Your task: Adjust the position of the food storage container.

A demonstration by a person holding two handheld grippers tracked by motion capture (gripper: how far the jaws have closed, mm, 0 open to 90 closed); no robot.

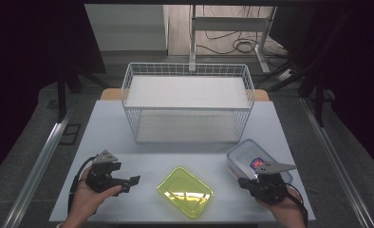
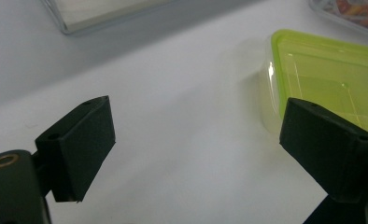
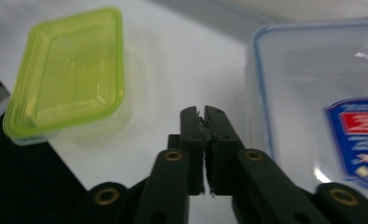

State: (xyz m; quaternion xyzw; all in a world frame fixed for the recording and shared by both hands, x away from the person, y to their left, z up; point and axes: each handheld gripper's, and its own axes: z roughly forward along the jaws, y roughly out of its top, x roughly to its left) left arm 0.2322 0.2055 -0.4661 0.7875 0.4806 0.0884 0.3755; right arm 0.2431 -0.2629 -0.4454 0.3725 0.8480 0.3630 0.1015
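Holding my left hand-held gripper [image 1: 136, 180] near the worktop's [image 1: 114, 128] front left corner, I keep its jaws spread wide with nothing between them; they point toward the green-lidded container [image 1: 185, 192], which lies at the middle of the front edge, close ahead of the jaws but not touched. In the left gripper view that container [image 2: 331, 79] sits just beyond one black jaw. My right hand-held gripper [image 1: 242, 182] is near the front right corner, jaws pressed together on nothing, as the right gripper view shows [image 3: 201, 111]. Its tips rest between the green-lidded container [image 3: 70, 70] and the clear blue-rimmed box [image 3: 322, 93], just beside the box's edge. The clear blue-rimmed box [image 1: 244, 156] lies by the right edge. A white wire basket [image 1: 187, 71] stands at the back, well apart from both.
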